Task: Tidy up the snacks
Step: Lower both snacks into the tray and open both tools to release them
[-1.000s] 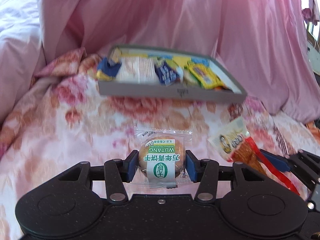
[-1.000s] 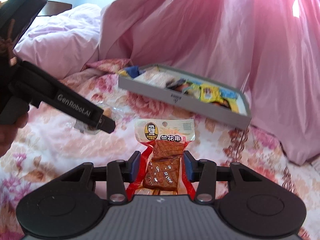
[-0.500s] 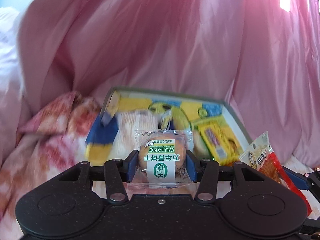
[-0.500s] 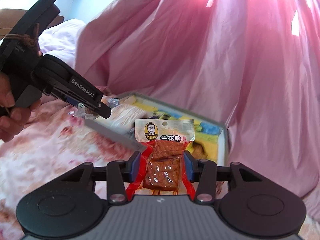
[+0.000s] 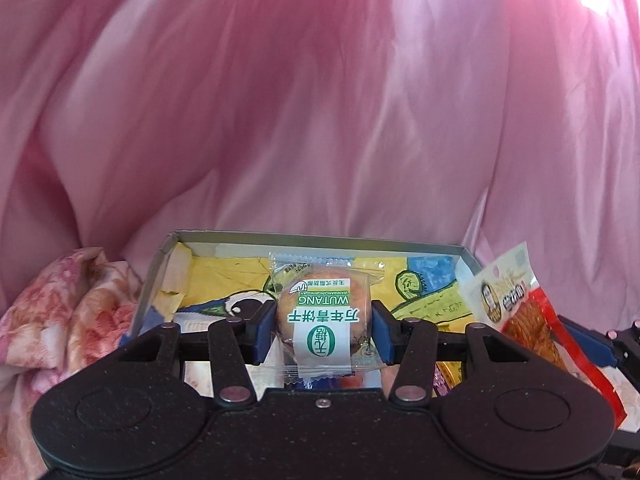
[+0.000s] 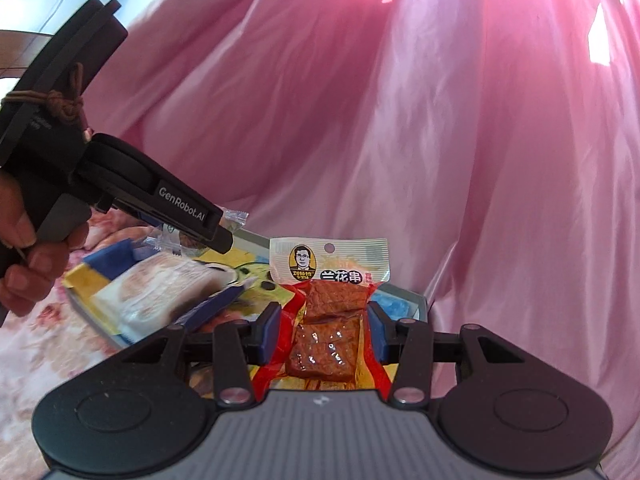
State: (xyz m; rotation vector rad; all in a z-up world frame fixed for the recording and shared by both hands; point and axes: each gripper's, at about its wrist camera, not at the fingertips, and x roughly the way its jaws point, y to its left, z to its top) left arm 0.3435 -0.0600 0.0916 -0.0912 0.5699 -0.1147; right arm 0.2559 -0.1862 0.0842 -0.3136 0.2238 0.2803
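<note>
My left gripper (image 5: pixel 323 330) is shut on a round biscuit pack (image 5: pixel 325 312) with a green and white label, held above the grey snack box (image 5: pixel 256 237). The box floor shows a yellow and blue drawing. My right gripper (image 6: pixel 323 336) is shut on a red tofu snack pack (image 6: pixel 328 320), also over the box (image 6: pixel 421 303). In the left wrist view the tofu pack (image 5: pixel 520 312) hangs at the right. In the right wrist view the left gripper (image 6: pixel 224 236) appears at the left, gripped by a hand (image 6: pixel 24 264), with the clear biscuit wrapper (image 6: pixel 234 218) poking out.
A pink curtain (image 5: pixel 320 100) hangs close behind the box. Floral bedding (image 5: pixel 68 312) lies left of the box. Several packs rest in the box's near end, among them a white wrapped cake (image 6: pixel 160 292) and a blue and yellow pack (image 6: pixel 104 268).
Both grippers have moved forward and up from over the bedding to above the box, each still holding its pack. The box now fills the lower view and the curtain looms larger.
</note>
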